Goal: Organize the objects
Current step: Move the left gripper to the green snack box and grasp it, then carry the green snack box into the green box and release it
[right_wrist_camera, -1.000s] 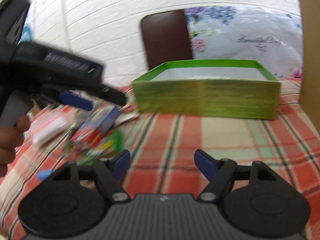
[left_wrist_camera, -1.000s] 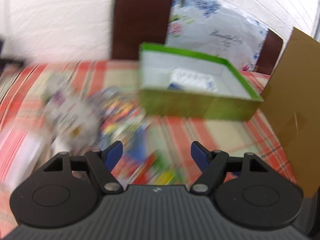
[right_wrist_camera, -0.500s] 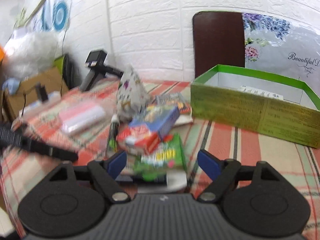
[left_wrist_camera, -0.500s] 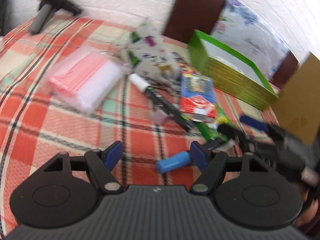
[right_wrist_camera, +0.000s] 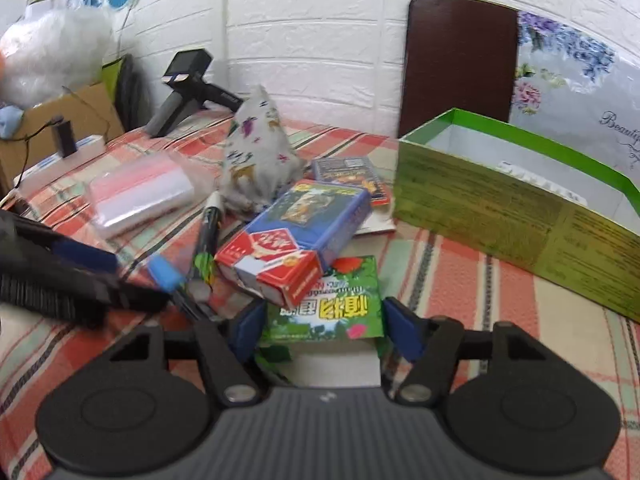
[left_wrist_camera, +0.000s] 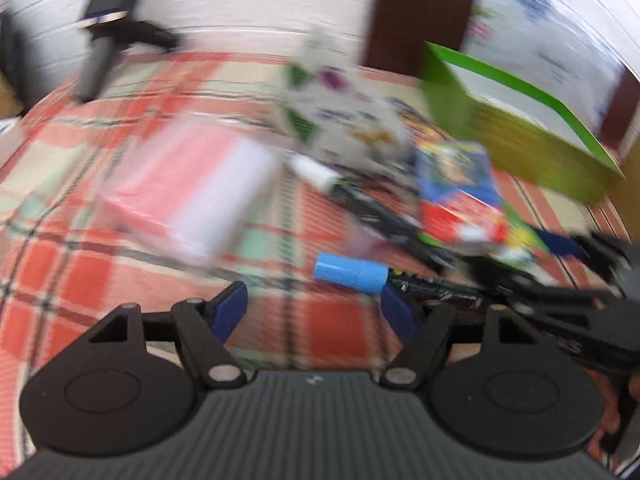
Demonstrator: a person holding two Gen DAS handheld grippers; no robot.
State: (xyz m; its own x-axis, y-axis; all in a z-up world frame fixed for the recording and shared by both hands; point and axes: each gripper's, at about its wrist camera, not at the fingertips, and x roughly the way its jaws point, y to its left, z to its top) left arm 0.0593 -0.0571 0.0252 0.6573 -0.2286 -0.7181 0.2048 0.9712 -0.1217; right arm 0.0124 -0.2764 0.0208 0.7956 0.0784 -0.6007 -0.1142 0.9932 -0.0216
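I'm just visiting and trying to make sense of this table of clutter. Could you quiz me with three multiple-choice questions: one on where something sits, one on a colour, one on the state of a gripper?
1. Where does the blue-and-red card box rest?
A. Inside the green box
B. Partly on the green packet
C. On the chair

2. What colour is the rim of the open box?
A. Green
B. Purple
C. Black

3. How does the right gripper stand?
A. Shut on the marker
B. Shut on the pouch
C. Open, its fingers either side of the green packet

Answers:
1. B: the card box's red end overlaps the packet's upper edge.
2. A: a bright green edge runs round the white interior.
3. C: the jaws are wide apart, with a gap showing between each and the packet, so nothing is gripped.
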